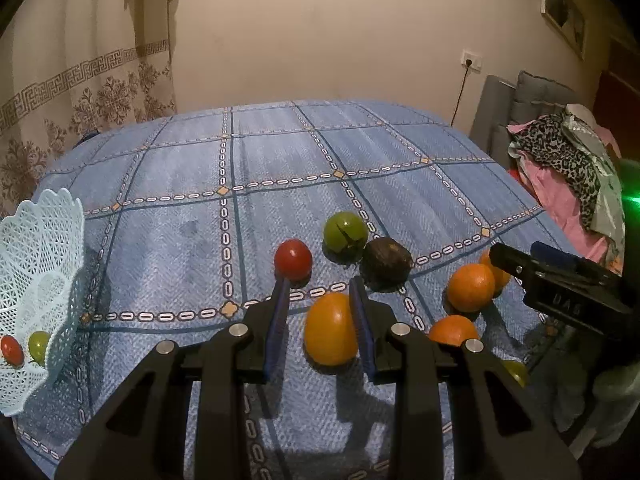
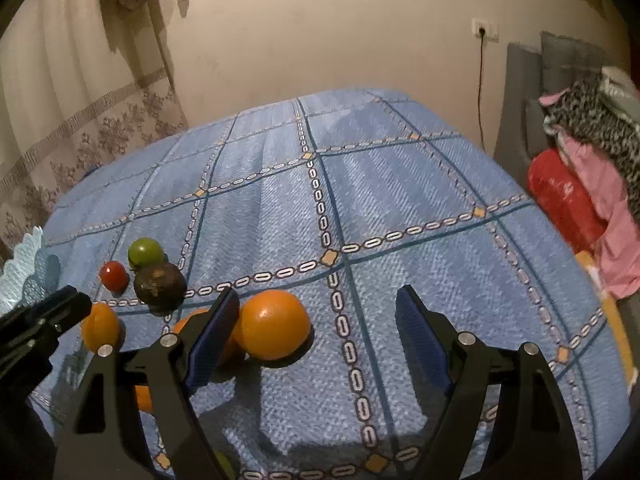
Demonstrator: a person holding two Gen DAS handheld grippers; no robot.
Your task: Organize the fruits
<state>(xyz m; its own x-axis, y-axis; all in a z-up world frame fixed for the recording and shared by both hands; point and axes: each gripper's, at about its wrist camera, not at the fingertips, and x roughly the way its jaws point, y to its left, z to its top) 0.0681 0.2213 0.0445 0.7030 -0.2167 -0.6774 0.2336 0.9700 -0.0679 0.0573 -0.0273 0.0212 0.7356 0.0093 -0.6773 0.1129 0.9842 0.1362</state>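
Blue checked cloth (image 1: 280,168) covers the surface, which bulges under the fisheye so that its edges curve away; whether it is a bed or a worktop cannot be told. At the left edge of the left wrist view a pale lattice basket (image 1: 36,264) is cut off by the frame, with a small red fruit (image 1: 11,350) and a small green fruit (image 1: 39,346) inside. Low in the centre, the left gripper (image 1: 322,308) is partly open around a yellow-orange fruit (image 1: 331,330), its right pad touching the fruit. Beyond lie a red tomato (image 1: 293,259), a green tomato (image 1: 345,231) and a dark fruit (image 1: 386,260). In the right wrist view the right gripper (image 2: 316,308) gapes wide and empty, an orange (image 2: 276,325) just inside its left finger, other oranges half hidden behind it
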